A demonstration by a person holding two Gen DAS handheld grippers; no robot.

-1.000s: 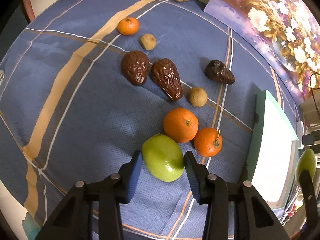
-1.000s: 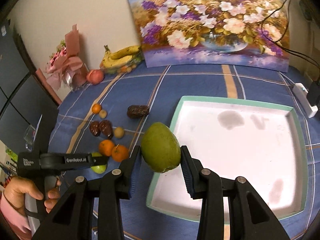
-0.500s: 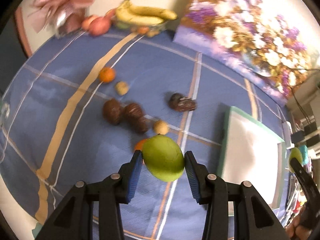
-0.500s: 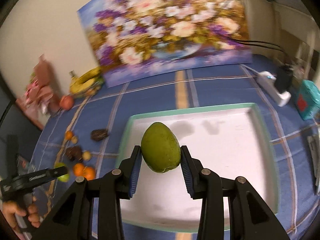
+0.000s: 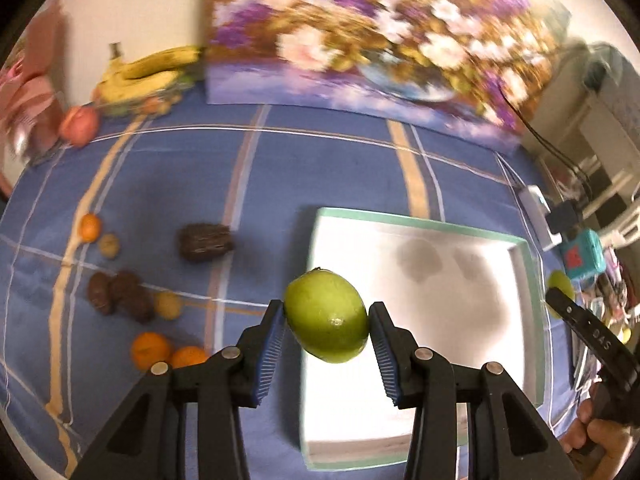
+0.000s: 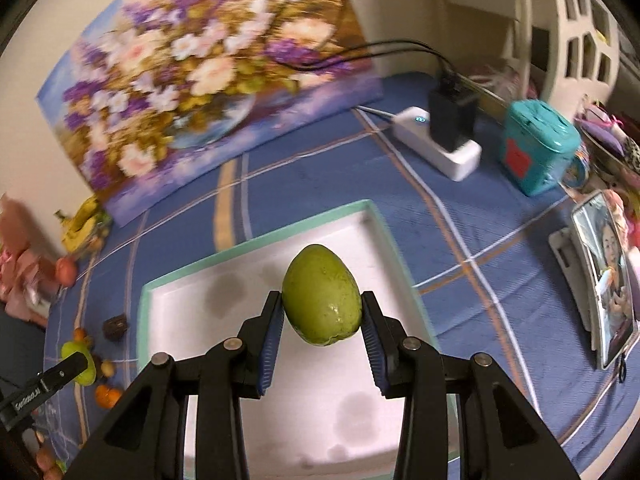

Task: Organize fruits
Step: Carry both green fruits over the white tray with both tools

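Left tongs [image 5: 326, 330]: you pinch a round lime-green fruit [image 5: 326, 316], now lifted off the blue plaid cloth [image 5: 248, 168] beside the oranges [image 5: 151, 350].
Tray: white, teal-rimmed tray [image 6: 256, 242] now beneath both fruits.
Right tongs [image 6: 322, 320]: you clamp an egg-shaped olive-green mango [image 6: 320, 306]; lower next.

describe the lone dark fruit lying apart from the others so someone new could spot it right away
Start at the white tray with the green rim on the blue cloth, then look at the cloth just left of it in the left wrist view. The dark wrinkled fruit lies there alone, nearer the flower painting than the rest. The two other dark fruits sit touching, beside small tan and orange ones.
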